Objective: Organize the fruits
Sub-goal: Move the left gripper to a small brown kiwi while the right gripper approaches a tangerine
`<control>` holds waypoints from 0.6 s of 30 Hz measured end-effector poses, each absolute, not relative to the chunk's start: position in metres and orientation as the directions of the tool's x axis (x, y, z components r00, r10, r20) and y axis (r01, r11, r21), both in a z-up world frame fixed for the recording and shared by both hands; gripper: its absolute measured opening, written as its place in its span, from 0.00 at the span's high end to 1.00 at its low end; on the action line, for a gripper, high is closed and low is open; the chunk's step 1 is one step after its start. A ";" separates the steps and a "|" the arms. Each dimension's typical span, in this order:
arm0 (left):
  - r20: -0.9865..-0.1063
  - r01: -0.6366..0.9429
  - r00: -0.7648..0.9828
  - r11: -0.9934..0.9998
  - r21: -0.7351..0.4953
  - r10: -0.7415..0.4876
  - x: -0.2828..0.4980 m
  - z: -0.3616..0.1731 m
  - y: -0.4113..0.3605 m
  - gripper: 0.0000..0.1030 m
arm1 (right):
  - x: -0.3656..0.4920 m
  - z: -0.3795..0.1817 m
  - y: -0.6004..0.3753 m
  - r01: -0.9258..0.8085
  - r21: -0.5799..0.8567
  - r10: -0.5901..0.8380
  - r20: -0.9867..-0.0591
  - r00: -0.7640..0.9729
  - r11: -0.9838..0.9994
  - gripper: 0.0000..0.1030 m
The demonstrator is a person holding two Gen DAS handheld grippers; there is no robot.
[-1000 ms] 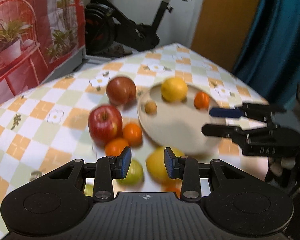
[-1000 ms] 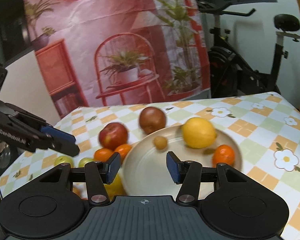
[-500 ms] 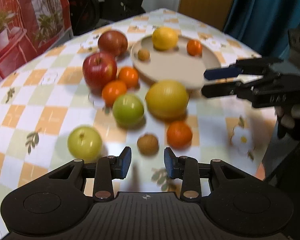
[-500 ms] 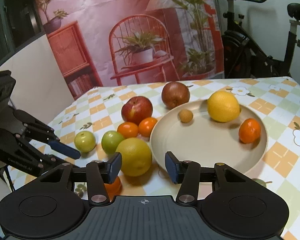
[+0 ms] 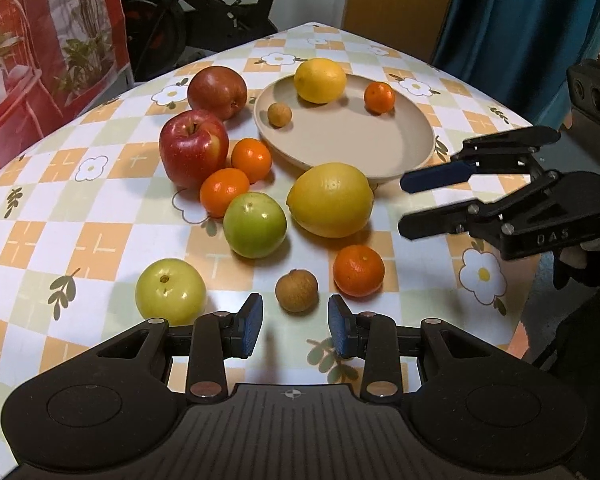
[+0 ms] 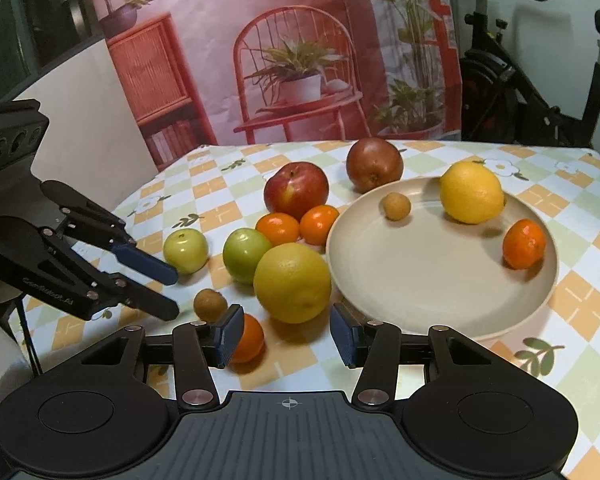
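The large yellow lemon [image 5: 330, 199] lies just near of the beige plate [image 5: 399, 148], long axis left to right (skin glossy, dimpled). Left gripper [image 5: 294, 324] and right gripper [image 6: 287, 334] both hang narrowly parted, holding nothing.

I count two lemons [image 5: 330, 199], four mandarins [image 5: 358, 270], two red apples [image 5: 193, 148], two green apples [image 5: 254, 225], two small brown longans [image 5: 296, 290], one beige plate [image 5: 379, 152], two claws [image 5: 294, 326]
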State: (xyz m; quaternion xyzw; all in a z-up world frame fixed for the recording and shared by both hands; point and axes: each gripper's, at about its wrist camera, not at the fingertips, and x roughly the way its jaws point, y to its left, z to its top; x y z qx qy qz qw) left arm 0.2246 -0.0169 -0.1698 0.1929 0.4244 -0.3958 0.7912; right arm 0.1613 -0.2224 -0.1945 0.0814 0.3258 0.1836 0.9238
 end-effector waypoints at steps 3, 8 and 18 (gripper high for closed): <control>-0.814 0.792 0.332 0.610 -0.033 -0.476 0.225 -0.169 -0.017 0.63 | 0.162 -0.196 -0.221 -0.302 0.280 0.411 -0.579 0.704 0.911 0.57; -0.814 0.804 0.333 0.594 -0.019 -0.476 0.223 -0.170 -0.020 0.63 | 0.164 -0.202 -0.216 -0.329 0.296 0.443 -0.592 0.674 0.896 0.58; -0.811 0.803 0.335 0.595 -0.020 -0.479 0.228 -0.173 -0.025 0.63 | 0.166 -0.208 -0.213 -0.353 0.328 0.482 -0.591 0.647 0.876 0.61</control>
